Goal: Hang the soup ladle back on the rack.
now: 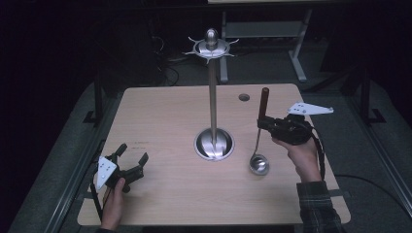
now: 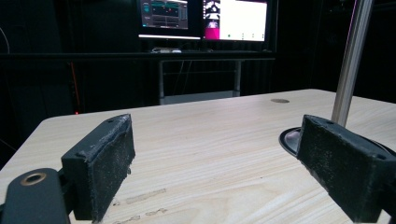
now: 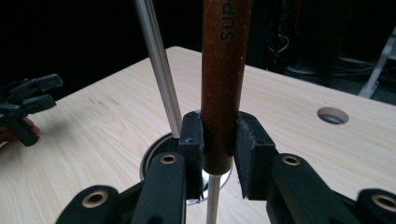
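Brown wood forms the handle of the one ladle [image 1: 261,133], which stands nearly upright at the right of the table [image 1: 165,199] — handle at the top, thin steel shaft running down, bowl lowest and near the tabletop. One right gripper [image 1: 264,124] is clamped on that handle, its pads [image 3: 192,142] pressing both sides of the wood just above the shaft. One left gripper [image 1: 132,156] rests at the near left with its jaws spread on nothing — between the two stands a single steel rack [image 1: 213,97], a tall pole on a round base.
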`<state>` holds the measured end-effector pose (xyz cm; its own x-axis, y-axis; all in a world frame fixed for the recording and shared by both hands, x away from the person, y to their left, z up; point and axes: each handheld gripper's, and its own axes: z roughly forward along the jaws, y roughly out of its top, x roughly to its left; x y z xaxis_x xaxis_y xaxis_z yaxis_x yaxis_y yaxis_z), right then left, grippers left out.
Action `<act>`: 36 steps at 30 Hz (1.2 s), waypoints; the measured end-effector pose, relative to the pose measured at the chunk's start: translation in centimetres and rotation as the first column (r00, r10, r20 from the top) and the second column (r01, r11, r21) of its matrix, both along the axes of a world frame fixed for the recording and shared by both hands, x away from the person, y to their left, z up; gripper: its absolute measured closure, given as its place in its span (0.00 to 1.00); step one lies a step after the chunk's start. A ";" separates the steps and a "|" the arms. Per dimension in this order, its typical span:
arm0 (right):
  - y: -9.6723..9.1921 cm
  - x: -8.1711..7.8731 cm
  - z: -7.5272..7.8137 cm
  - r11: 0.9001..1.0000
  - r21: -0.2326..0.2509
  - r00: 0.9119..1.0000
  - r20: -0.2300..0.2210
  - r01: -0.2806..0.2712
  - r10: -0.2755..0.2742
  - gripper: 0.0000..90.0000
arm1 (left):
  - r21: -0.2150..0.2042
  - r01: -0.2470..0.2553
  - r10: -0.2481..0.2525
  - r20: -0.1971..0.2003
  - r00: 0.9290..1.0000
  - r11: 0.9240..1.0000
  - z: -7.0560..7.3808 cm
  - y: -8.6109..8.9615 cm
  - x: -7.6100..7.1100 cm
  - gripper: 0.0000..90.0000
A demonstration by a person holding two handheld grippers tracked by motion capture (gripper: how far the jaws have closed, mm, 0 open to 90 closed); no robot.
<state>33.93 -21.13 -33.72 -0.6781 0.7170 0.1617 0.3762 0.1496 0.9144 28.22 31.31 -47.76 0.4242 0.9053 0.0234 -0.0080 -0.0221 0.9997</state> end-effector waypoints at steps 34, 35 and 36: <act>3.9 0.8 9.6 0.991 0.008 0.980 0.149 -0.133 0.130 0.81 | -0.004 -0.001 0.001 -0.006 1.000 1.000 0.0 0.0 0.0 0.12; 4.0 0.8 9.8 0.991 0.007 0.979 0.153 -0.136 0.134 0.81 | -0.006 -0.001 0.001 -0.005 1.000 1.000 0.0 0.0 0.0 0.12; 4.3 0.9 10.1 0.990 0.004 0.978 0.155 -0.142 0.139 0.81 | -0.004 -0.001 0.001 -0.006 1.000 1.000 0.0 0.0 0.0 0.12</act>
